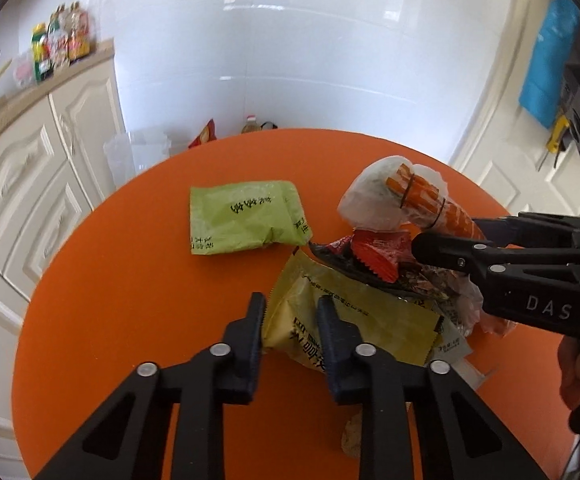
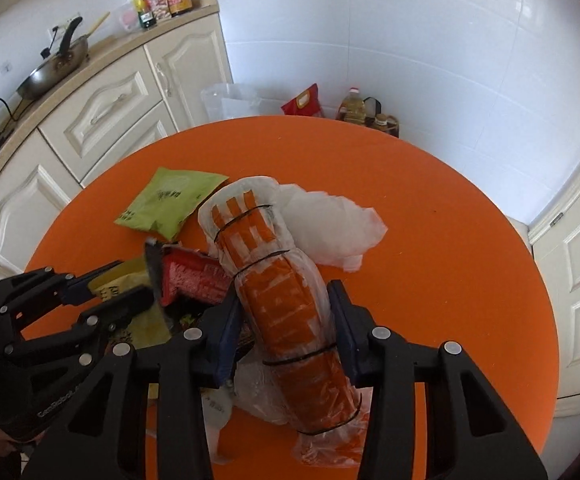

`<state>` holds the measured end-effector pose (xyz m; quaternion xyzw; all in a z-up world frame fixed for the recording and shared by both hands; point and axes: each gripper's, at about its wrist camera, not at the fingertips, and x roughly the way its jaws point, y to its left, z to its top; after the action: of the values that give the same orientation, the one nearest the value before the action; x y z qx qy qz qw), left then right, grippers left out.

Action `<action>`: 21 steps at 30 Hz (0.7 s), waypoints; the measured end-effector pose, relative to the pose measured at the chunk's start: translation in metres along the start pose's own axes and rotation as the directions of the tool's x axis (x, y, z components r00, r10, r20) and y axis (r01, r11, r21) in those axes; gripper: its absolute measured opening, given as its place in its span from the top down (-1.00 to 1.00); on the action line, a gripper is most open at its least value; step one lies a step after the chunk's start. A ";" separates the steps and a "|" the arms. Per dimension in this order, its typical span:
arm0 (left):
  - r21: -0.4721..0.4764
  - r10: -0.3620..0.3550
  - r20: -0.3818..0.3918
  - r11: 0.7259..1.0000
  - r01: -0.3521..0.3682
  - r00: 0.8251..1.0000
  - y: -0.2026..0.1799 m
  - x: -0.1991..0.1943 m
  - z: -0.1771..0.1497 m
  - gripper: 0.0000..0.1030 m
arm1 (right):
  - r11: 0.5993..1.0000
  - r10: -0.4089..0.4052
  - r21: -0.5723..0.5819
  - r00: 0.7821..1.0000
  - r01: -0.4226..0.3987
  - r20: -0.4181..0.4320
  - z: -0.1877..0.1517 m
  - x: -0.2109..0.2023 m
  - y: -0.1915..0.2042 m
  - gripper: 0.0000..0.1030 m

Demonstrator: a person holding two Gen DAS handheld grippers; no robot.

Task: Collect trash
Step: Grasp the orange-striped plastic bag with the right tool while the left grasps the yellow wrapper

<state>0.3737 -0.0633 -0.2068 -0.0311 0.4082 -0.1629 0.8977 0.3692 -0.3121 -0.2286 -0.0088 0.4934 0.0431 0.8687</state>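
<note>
The left gripper (image 1: 290,320) has shut on the yellow wrapper (image 1: 354,316), near the orange table's (image 1: 129,280) near edge. The right gripper (image 2: 285,312) squeezes 1 orange-and-white bundle (image 2: 285,300). A green packet (image 1: 241,216) lies flat, far left. The table's far half is bare.

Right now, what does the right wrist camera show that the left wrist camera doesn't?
Only the right wrist view: a frying pan on the counter and crumpled white plastic behind the orange roll. Only the left wrist view: a blue bag hanging by the door. Both: the orange table, green packet, orange wrapped roll between the right gripper fingers, and yellow wrapper in the left gripper.
</note>
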 end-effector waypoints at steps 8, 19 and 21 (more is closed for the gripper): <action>-0.053 -0.071 0.015 0.996 0.071 0.997 0.008 0.027 0.039 0.76 | 0.996 0.029 0.079 0.999 -0.032 0.041 -0.015 -0.023 -0.016 0.24; -0.039 -0.079 0.087 0.996 0.082 0.993 0.034 0.040 0.112 0.77 | 0.993 0.037 0.110 0.996 -0.045 0.080 -0.024 -0.047 -0.022 0.26; -0.032 -0.077 0.110 0.996 0.081 0.991 0.028 0.031 0.117 0.77 | 0.992 0.037 0.116 0.995 -0.048 0.094 -0.026 -0.054 -0.023 0.27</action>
<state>0.4865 -0.0558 -0.1567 -0.0724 0.3601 -0.1887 0.9108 0.3214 -0.3396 -0.1959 0.0553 0.4548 0.0327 0.8883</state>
